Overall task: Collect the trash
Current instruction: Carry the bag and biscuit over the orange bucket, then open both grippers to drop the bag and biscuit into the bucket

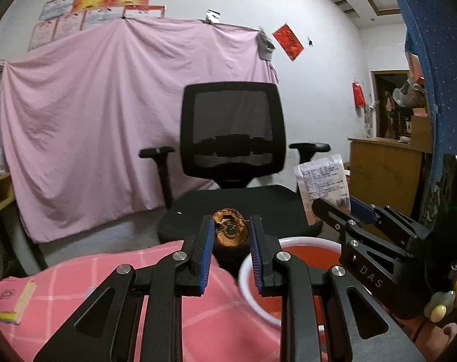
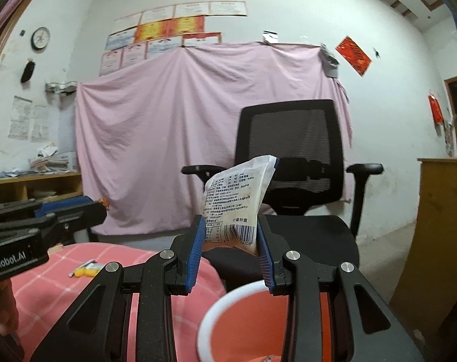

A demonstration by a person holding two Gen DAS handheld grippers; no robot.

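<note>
Gripping a brown husk (image 1: 231,231), left gripper (image 1: 231,241) jaws clamped; right gripper (image 2: 231,250) jaws clamped on white wrapper (image 2: 239,202), above orange bin (image 2: 228,307).

Brown dried peel (image 1: 231,231) and upright white wrapper (image 2: 236,208) held above orange bin (image 2: 249,325).

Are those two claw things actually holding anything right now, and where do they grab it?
Left gripper pinches a brown dried peel by its sides; right gripper clamps a white printed plastic wrapper at its bottom edge.

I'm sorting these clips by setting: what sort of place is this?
Probably a room in a home, used as a bedroom or study: a pink checked bedcover, a black mesh office chair, and certificates pinned on the wall above a hung pink sheet.
</note>
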